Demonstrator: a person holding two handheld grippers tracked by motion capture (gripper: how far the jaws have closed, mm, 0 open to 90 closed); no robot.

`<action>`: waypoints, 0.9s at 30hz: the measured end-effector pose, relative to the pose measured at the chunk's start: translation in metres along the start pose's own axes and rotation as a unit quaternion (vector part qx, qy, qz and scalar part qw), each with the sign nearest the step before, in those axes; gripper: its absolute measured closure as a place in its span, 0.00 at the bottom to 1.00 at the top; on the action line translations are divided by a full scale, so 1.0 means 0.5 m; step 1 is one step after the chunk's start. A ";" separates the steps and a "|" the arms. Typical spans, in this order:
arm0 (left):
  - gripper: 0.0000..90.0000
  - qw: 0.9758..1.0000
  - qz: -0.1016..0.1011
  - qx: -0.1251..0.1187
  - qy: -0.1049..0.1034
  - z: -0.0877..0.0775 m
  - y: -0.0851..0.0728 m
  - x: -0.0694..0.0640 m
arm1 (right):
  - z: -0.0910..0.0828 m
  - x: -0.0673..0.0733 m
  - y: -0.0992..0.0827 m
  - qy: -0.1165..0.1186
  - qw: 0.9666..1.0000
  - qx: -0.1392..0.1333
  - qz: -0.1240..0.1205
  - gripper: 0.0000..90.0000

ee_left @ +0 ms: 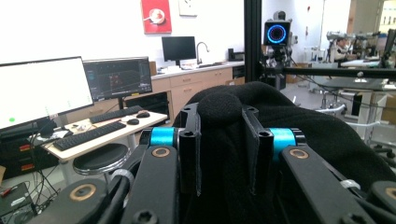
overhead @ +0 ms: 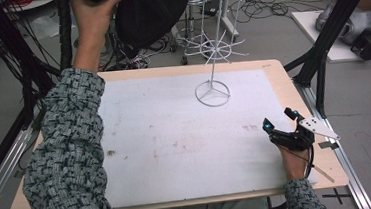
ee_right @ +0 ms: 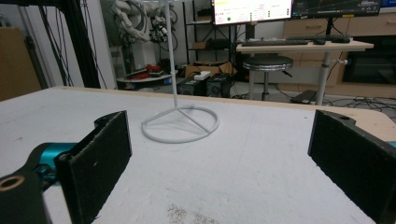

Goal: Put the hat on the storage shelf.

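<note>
Plainly, the work stood near its middle: the left gripper (ee_left: 223,149) had its jaws pinched narrow on a fold of a black hat (ee_left: 261,135), and in the high view that hat (overhead: 153,11) hung well above the table (overhead: 271,67), beyond its far edge, lifted by the raised left hand (overhead: 94,16). The picking-up looked done; by my judgement what was left was to carry the hat across to the white wire rack (overhead: 216,44) and hang it on one of the prongs, which had not yet been done, since the hat was apart from the rack's upper spokes, off to their left. I could not tell from the pictures which tier was meant. The rack's ring base (ee_right: 180,123) sat on the white mat (overhead: 176,135) toward the far right of the table, its thin pole upright. The right gripper (overhead: 281,127) rested low at the table's right side, near the front, with its jaws spread wide and nothing between them; in the right gripper view they framed the base from a distance, well apart from it. As for containers, the rack was the only holder in sight, and every prong I could make out was bare; nothing hung on it or lay inside the ring.
</note>
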State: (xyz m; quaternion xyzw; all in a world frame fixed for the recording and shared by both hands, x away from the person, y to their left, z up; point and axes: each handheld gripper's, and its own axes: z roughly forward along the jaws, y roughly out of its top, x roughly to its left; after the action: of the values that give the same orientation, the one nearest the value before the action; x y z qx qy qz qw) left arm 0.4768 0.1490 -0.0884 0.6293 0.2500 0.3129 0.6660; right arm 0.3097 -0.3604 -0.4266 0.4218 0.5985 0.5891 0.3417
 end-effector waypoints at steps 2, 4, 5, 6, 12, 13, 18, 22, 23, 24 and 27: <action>0.80 1.000 -0.004 -0.002 -0.002 0.004 -0.001 0.001 | 0.000 0.000 0.000 0.000 1.000 0.000 -0.001 0.06; 0.80 1.000 -0.005 -0.002 -0.003 0.007 -0.002 0.000 | 0.000 -0.001 0.000 0.000 1.000 0.000 -0.002 0.06; 0.80 1.000 -0.005 -0.002 -0.003 0.009 -0.002 0.000 | 0.000 0.000 0.000 -0.001 1.000 0.000 -0.002 0.06; 0.80 1.000 -0.006 -0.002 -0.005 0.011 -0.003 -0.001 | 0.000 -0.001 0.000 -0.001 1.000 0.000 -0.002 0.06; 0.80 1.000 -0.002 0.003 -0.011 0.024 -0.007 -0.008 | -0.001 -0.002 0.000 -0.002 1.000 0.000 -0.005 0.06; 0.80 1.000 0.000 0.005 -0.011 0.026 -0.008 -0.010 | -0.001 -0.002 0.000 -0.002 1.000 0.000 -0.005 0.06; 0.80 1.000 0.003 0.014 -0.017 0.035 -0.015 -0.014 | -0.002 -0.004 0.000 -0.003 1.000 0.000 -0.004 0.06; 0.80 1.000 0.003 0.019 -0.021 0.040 -0.024 -0.016 | -0.002 -0.004 0.000 -0.003 1.000 0.001 -0.002 0.06; 0.80 1.000 0.002 0.020 -0.022 0.041 -0.025 -0.016 | -0.002 -0.004 0.000 -0.004 1.000 0.001 -0.002 0.06; 0.80 1.000 -0.001 0.020 -0.024 0.042 -0.028 -0.017 | -0.001 -0.005 0.000 -0.003 1.000 0.000 -0.004 0.06; 0.79 0.999 0.002 0.024 -0.026 0.043 -0.037 -0.017 | -0.001 -0.004 0.000 -0.003 1.000 0.000 -0.004 0.06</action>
State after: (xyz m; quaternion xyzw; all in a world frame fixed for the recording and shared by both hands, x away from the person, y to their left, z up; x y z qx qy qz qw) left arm 0.4886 0.1278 -0.1053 0.6535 0.2381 0.2918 0.6566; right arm 0.3101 -0.3625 -0.4269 0.4212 0.5994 0.5866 0.3452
